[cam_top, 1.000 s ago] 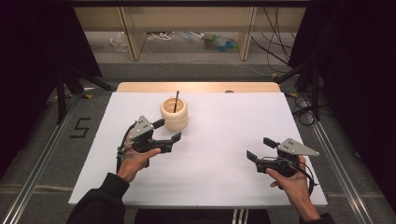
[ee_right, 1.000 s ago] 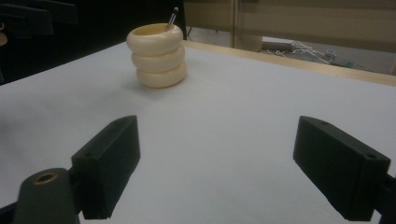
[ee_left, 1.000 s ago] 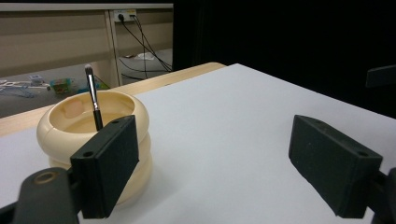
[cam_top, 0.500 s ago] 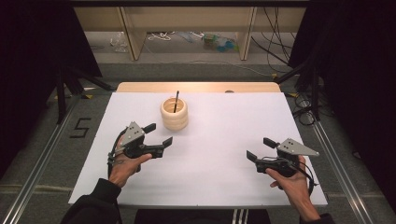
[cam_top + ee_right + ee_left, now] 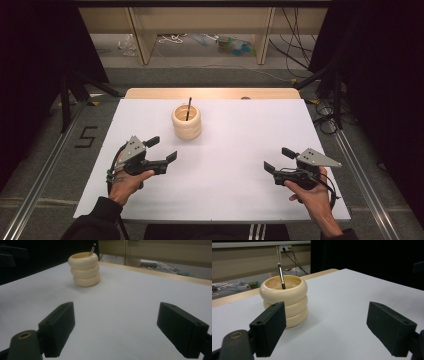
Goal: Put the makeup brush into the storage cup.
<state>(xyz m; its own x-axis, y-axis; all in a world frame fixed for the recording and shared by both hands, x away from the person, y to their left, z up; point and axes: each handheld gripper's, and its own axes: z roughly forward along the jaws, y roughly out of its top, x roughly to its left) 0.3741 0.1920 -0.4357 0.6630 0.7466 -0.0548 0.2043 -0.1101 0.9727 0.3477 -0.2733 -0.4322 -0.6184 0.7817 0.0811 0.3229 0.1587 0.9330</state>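
on the left of the white-topped bench [image 5: 225, 165], the left tongs [image 5: 162, 150] are held in a hand near the front edge, jaws spread wide with nothing between them, pointing right and slightly away toward the middle of the bench. in the left gripper view the two black jaws frame bare white surface, with the holder just beyond the left jaw.

farther back and a little left of centre stands the cream ribbed holder shaped like three stacked rings [image 5: 187, 121], upright on the bench and apart from both tongs. a thin dark brush with a pale tip [image 5: 188, 108] stands in it, leaning against the rim.

on the right, near the front edge, the right tongs [image 5: 279, 159] sit in the other hand, jaws likewise wide apart and gripping nothing, pointing left. they are well apart from the holder, which shows far off at upper left in the right gripper view.
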